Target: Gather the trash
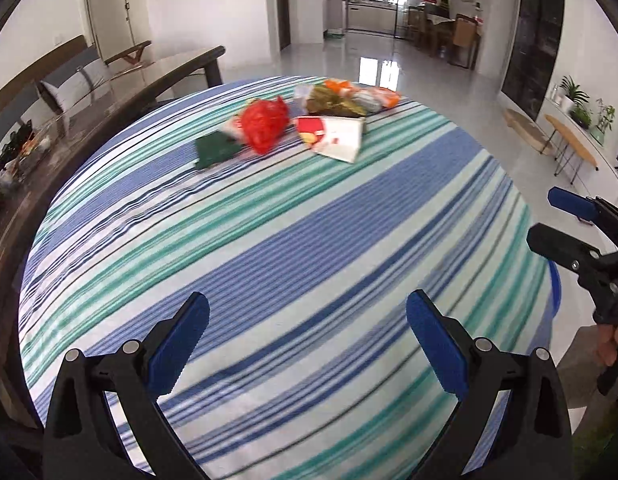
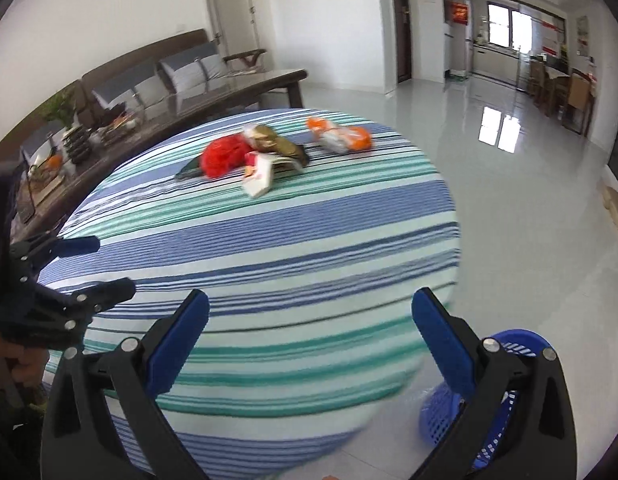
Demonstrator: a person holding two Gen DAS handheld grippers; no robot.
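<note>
Trash lies in a cluster at the far side of a table with a blue, green and white striped cloth (image 1: 293,240) (image 2: 277,248): a crumpled red plastic bag (image 1: 265,122) (image 2: 223,158), a white and red carton (image 1: 337,136) (image 2: 261,178), a dark green wrapper (image 1: 215,148), an olive-brown packet (image 1: 335,102) (image 2: 277,142) and an orange and white wrapper (image 1: 379,98) (image 2: 341,136). My left gripper (image 1: 307,340) hangs open and empty over the near cloth. My right gripper (image 2: 309,340) is open and empty above the table's near right edge. Each gripper also shows at the side of the other's view.
A blue mesh basket (image 2: 505,392) stands on the floor by the table's near right side. A dark wooden coffee table (image 1: 121,92) and a sofa (image 2: 149,76) are to the left. Glossy tiled floor (image 2: 509,200) stretches right and beyond.
</note>
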